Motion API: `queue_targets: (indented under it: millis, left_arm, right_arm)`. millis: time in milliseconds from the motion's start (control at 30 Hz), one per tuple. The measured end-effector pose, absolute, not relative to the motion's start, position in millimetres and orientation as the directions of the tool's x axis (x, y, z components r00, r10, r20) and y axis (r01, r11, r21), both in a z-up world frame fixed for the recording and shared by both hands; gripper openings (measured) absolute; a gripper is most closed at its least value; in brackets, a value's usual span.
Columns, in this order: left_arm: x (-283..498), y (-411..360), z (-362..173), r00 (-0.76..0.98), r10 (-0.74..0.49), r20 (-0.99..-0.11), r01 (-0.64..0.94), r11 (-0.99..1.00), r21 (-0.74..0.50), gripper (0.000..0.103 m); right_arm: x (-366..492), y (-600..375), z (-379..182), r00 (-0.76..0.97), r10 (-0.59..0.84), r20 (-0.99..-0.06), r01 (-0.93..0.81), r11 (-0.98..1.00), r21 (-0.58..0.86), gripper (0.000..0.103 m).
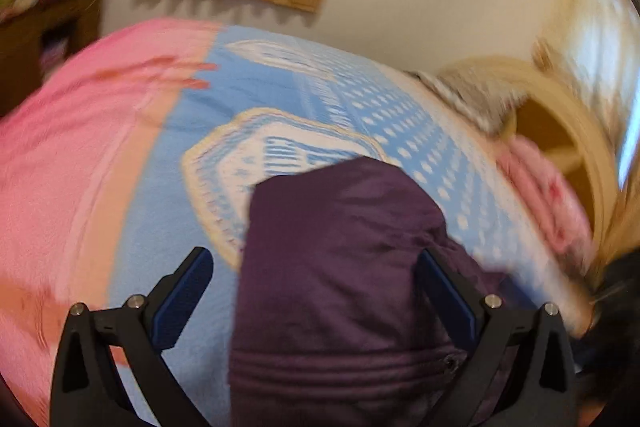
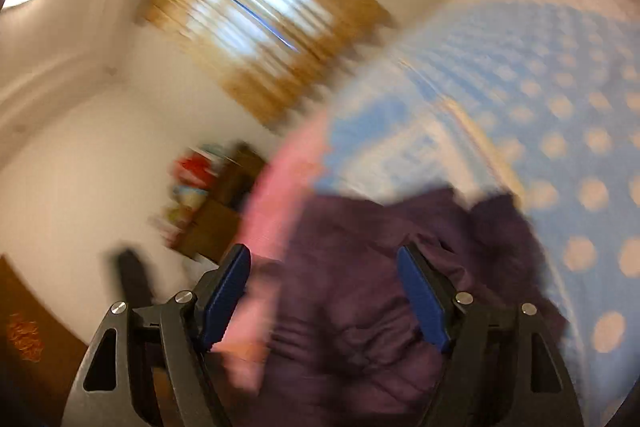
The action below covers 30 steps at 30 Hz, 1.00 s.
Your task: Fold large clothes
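The left gripper (image 1: 316, 267) gapes wide over a purple garment (image 1: 340, 267), pads clear of the cloth. The right gripper (image 2: 324, 267) stands open too, gripping nothing. The garment lies on a blue dotted bedspread (image 1: 400, 131); only the left view shows the pink blanket (image 1: 80, 147) broadly.

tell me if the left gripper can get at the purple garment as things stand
Probably yes. The left gripper is wide open with the purple garment lying right between its fingers on the blue bedspread, and nothing covers it.

Both wrist views close, angled down; share purple garment (image 1: 340, 267) (image 2: 360, 287)
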<state>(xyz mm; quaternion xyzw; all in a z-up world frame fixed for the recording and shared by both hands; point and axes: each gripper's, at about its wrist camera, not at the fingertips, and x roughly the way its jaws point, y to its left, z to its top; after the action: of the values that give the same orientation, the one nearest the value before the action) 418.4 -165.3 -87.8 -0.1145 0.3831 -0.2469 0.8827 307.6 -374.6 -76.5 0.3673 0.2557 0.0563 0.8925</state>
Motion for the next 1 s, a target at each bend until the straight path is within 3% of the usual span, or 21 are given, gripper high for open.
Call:
queue_targets:
  millis: [67, 200, 533, 1000]
  left_arm:
    - [423.9, -161.6, -100.0, 0.548, -0.532, -0.646, 0.307, 0.846, -0.437, 0.103]
    - [433.5, -180.5, -121.1, 0.470, -0.483, -0.739, 0.303, 0.875, -0.378, 0.103]
    - [417.2, -192.3, -128.6, 0.556, -0.420, -0.717, 0.300, 0.906, -0.298, 0.103]
    - [421.5, -200.8, -140.4, 0.516, -0.451, -0.728, 0.292, 0.892, -0.346, 0.103]
  right_arm:
    - [304.3, -370.4, -93.1, 0.860, 0.235, -0.453, 0.100, 0.793, 0.601, 0.074]
    - [300.8, -362.6, -97.8, 0.851, 0.145, -0.505, 0.153, 0.851, 0.503, 0.074]
    - [296.5, -375.8, -132.8, 0.849, 0.118, -0.515, 0.174, 0.858, 0.484, 0.074]
    - [301.1, -375.5, -135.9, 0.804, 0.093, -0.587, 0.201, 0.887, 0.416, 0.076]
